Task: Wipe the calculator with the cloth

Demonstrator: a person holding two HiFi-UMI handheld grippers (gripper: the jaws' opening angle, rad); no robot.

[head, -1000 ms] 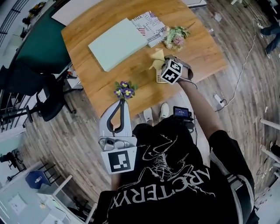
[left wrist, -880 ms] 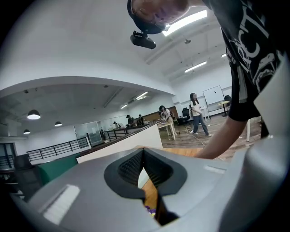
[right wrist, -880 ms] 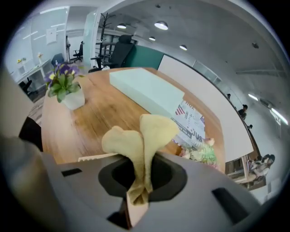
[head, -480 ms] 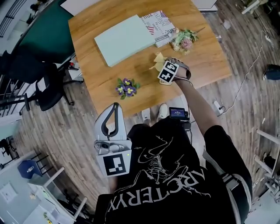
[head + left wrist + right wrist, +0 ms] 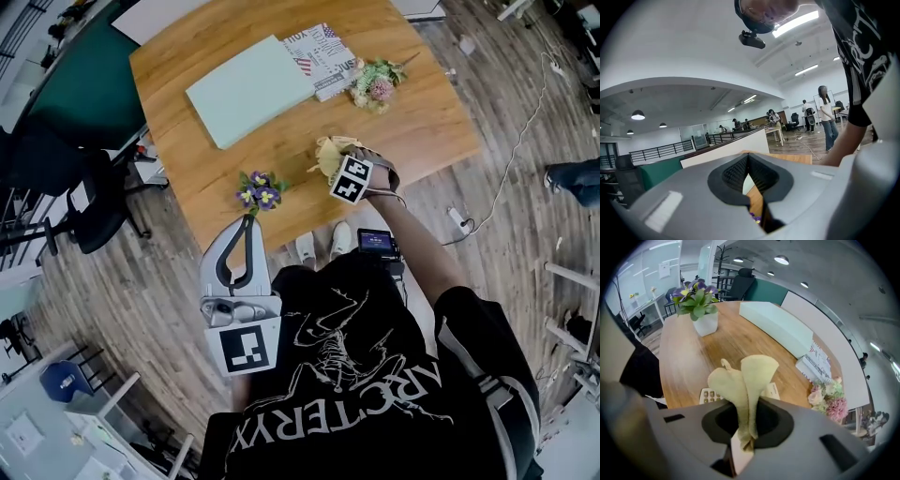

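Note:
My right gripper is shut on a pale yellow cloth, which sticks up from its jaws in two folds. Under the cloth lies a white calculator on the wooden table, its keys showing at the left of the cloth. In the head view the right gripper hangs over the table's near edge, the cloth bunched at its tip and the calculator hidden beneath. My left gripper is held low by my body, off the table, its jaws together with nothing in them.
A small pot of purple flowers stands near the front edge, left of the right gripper. A pale green flat box, a printed magazine and a pink bouquet lie farther back. A black office chair stands at the left.
The right gripper with the cloth has slid toward the table's near edge and slightly left. The left gripper has stayed low by my body.

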